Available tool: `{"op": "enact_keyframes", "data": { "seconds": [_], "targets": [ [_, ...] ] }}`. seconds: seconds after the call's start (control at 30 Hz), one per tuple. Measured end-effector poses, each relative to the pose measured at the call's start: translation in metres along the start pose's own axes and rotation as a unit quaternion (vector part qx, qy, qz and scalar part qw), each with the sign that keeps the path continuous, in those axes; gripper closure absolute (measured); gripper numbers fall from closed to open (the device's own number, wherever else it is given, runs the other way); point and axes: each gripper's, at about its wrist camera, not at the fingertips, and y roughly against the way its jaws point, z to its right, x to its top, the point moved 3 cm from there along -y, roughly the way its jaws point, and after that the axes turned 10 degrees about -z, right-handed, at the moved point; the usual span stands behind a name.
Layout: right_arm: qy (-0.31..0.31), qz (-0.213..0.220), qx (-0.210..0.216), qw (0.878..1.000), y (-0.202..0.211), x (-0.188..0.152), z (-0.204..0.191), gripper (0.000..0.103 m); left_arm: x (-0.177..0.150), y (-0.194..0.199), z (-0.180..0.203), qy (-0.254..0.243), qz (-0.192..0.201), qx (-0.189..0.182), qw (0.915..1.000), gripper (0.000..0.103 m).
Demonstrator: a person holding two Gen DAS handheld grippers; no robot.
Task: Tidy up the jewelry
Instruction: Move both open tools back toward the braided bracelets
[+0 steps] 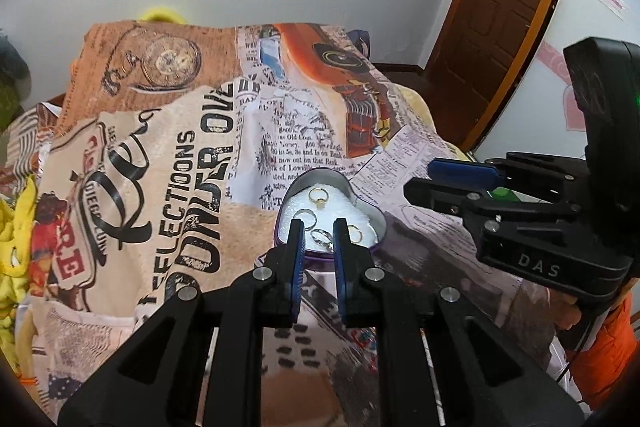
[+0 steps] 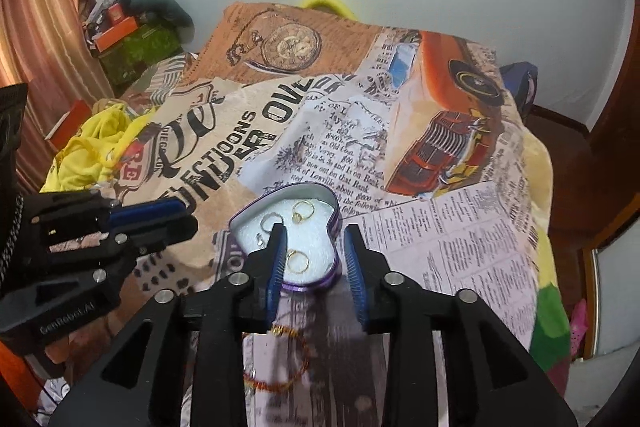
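Observation:
A purple heart-shaped tin (image 1: 374, 213) with white foam stands on the printed blanket; it also shows in the right wrist view (image 2: 334, 217). Several gold and silver rings lie in it, such as a gold ring (image 1: 319, 195) at the back and a gold ring (image 2: 299, 261) at the front. My left gripper (image 1: 318, 233) is open just before the tin, with nothing between its fingers. My right gripper (image 2: 314, 241) is open over the tin's near edge and empty. A red-gold wire bracelet (image 2: 292, 359) lies on the blanket under the right gripper.
The printed blanket (image 1: 192, 155) covers a bed. The right gripper (image 1: 456, 175) shows at the right of the left wrist view, the left gripper (image 2: 152, 217) at the left of the right one. Yellow clothes (image 2: 88, 151) and boxes lie left. A wooden door (image 1: 504, 7) stands right.

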Motion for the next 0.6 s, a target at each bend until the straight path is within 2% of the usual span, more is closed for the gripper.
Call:
{"op": "enact_keyframes", "data": {
  "seconds": [0.3, 0.6],
  "targets": [
    [0.004, 0.008, -0.009, 1.0, 0.025, -0.024, -0.011, 0.071, -0.019, 0.026, 0.02, -0.017, 0.003, 0.011, 0.9998, 0.091],
    [-0.005, -0.01, -0.022, 1.0, 0.019, -0.049, -0.01, 0.071, -0.039, 0.012, 0.031, -0.027, -0.026, 0.009, 0.9993, 0.091]
  ]
}}
